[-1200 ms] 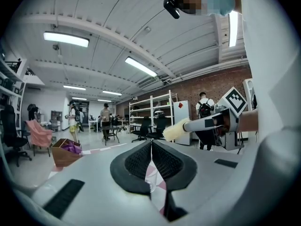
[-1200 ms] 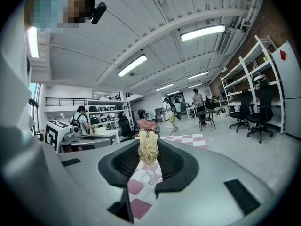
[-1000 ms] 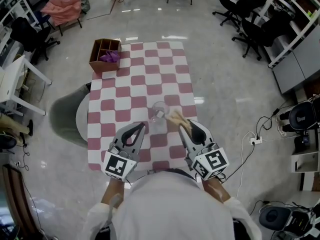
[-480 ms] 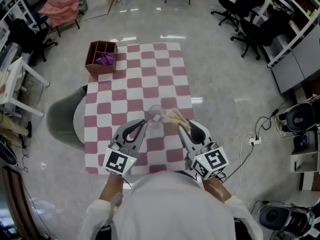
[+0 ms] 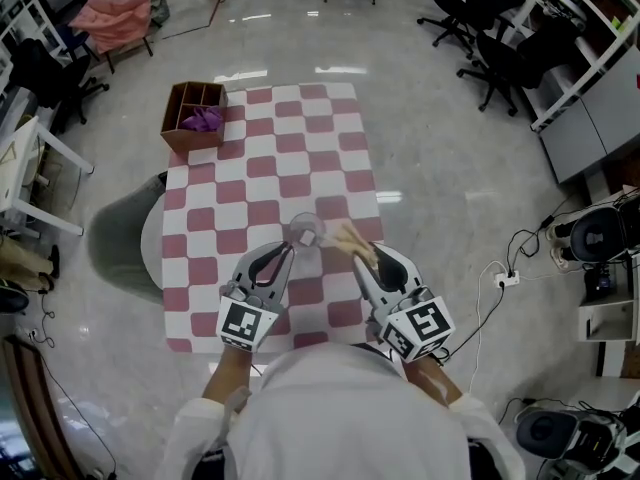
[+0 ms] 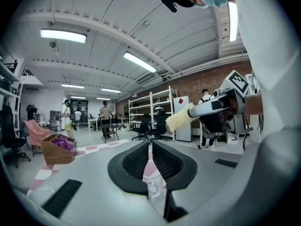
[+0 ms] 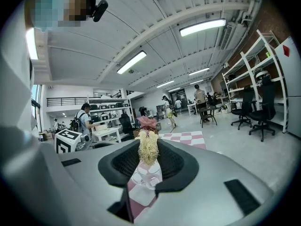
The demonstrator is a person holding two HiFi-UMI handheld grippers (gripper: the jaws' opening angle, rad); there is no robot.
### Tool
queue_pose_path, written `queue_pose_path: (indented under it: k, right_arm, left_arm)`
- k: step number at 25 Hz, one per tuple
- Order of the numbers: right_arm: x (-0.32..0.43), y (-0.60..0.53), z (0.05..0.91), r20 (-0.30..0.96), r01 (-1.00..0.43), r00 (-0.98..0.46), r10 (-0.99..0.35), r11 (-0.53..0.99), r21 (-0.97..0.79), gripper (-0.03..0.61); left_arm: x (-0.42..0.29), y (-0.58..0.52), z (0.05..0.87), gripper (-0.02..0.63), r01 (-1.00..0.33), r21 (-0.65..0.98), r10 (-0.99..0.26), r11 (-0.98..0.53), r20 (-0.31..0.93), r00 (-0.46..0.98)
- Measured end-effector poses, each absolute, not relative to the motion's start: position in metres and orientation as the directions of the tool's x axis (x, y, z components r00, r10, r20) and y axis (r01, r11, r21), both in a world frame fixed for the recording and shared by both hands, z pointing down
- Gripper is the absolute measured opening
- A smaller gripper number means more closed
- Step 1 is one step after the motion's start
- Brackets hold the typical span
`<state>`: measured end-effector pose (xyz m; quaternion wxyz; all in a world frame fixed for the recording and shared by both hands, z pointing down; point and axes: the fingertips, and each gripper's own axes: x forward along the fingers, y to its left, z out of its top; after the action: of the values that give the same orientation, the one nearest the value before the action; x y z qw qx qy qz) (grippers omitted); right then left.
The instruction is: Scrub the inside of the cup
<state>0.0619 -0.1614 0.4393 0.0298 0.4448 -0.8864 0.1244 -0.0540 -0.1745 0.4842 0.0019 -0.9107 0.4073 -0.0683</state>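
While the bench (image 5: 330, 158) under its pink-and-white chequered cloth fills most of your head view, the work sits at its near end. The brown wooden divided box (image 5: 190, 130) holding a purple cloth (image 5: 204, 118) stands well apart at the far left corner.

Your left hand-held gripper (image 5: 287, 252) is clenched, jaws together, with its tips just beside the near-left side of the small, clear, round, thin-walled cup (image 5: 305, 232). The cup appears to stand upright on the cloth between your two tools. Your right hand-held gripper (image 5: 360, 265) is grasping a brush with a pale straw-coloured bristle head on a whitish handle (image 5: 349, 236). The bristles poke out ahead of the jaws, just right of the cup and not yet inside it.

Treat the cup as light, smooth and quick to tip or slide once the bristles push on it. If it is glass, a hard pinch could crack it. I would part the left jaws and take the wall on the side away from the brush, one jaw inside and one outside, firmly but gently.

You cannot tell whether the left tips touch the cup. Its material and base are unclear, and its clear outline washes into the checks. The clamped stretch of handle is hidden inside the right jaws.
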Motion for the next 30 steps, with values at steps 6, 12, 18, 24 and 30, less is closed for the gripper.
queue_pose_path:
  k: [6,12,18,24,30]
  right_arm:
    - [0.064,-0.162,0.443,0.17,-0.795,-0.605,-0.778,0.574,-0.197,0.115]
    - [0.063,-0.162,0.444,0.175,-0.79,-0.611,-0.772,0.58,-0.198,0.115]
    - [0.065,-0.161,0.449,0.187,-0.792,-0.609,-0.771,0.577,-0.2,0.115]
    - [0.068,-0.157,0.454,0.202,-0.792,-0.608,-0.768,0.574,-0.205,0.115]
    - [0.074,-0.156,0.46,0.227,-0.802,-0.597,-0.769,0.562,-0.203,0.115]
  left_arm:
    - [-0.054,-0.177,0.498,0.034,-0.744,-0.061,-0.744,-0.665,0.134,0.655]
    - [-0.055,-0.182,0.508,0.078,-0.758,-0.03,-0.755,-0.651,0.127,0.643]
    - [-0.047,-0.183,0.532,0.306,-0.736,-0.001,-0.727,-0.677,0.16,0.668]
    - [-0.034,-0.186,0.567,0.367,-0.72,-0.003,-0.704,-0.694,0.212,0.677]
    - [-0.03,-0.202,0.6,0.38,-0.735,0.023,-0.704,-0.678,0.266,0.658]
